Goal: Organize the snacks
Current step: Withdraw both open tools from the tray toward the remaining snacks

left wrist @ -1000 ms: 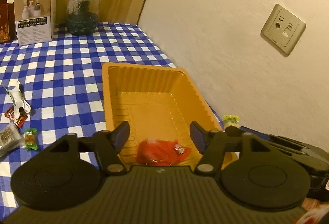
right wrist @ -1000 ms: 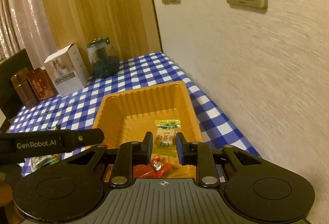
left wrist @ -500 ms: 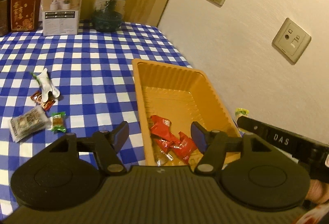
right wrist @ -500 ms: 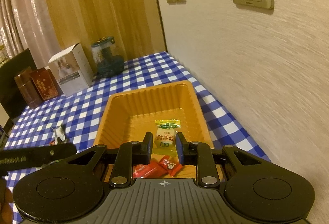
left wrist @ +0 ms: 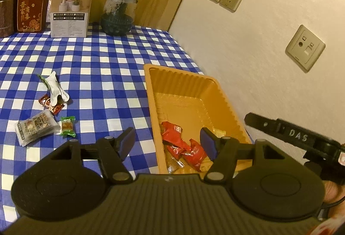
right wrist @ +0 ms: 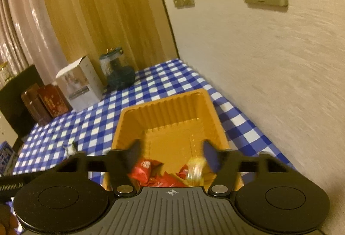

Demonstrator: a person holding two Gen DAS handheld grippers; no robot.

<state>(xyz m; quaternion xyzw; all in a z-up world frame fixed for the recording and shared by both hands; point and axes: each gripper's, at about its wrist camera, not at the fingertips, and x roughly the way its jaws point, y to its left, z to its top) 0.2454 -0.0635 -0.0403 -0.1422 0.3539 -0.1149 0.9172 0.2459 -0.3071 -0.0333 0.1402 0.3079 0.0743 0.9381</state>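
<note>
An orange plastic tray (left wrist: 224, 103) sits on the blue checked tablecloth by the wall; it also shows in the right wrist view (right wrist: 163, 105). Red snack packets (left wrist: 183, 144) lie at its near end, also seen in the right wrist view (right wrist: 143, 169). My left gripper (left wrist: 167, 141) is open and empty over the tray's near left rim. My right gripper (right wrist: 171, 155) is open above the tray, and a blurred yellow-white candy (right wrist: 195, 171) sits in the tray just below it. Loose snacks lie to the left on the cloth: a white wrapper (left wrist: 55, 87), a red candy (left wrist: 50, 104), a clear biscuit pack (left wrist: 35, 127), a green candy (left wrist: 67, 126).
A white box (left wrist: 70, 8), a dark glass jar (left wrist: 118, 15) and red-brown tins (left wrist: 30, 10) stand at the table's far edge. The wall with sockets (left wrist: 305, 47) runs close along the tray's right side. The right gripper's body (left wrist: 297, 138) shows at the right.
My right gripper opened and let go of the yellow-white candy, which dropped into the tray. My left gripper drew back and to the left, bringing the loose snacks into view.
</note>
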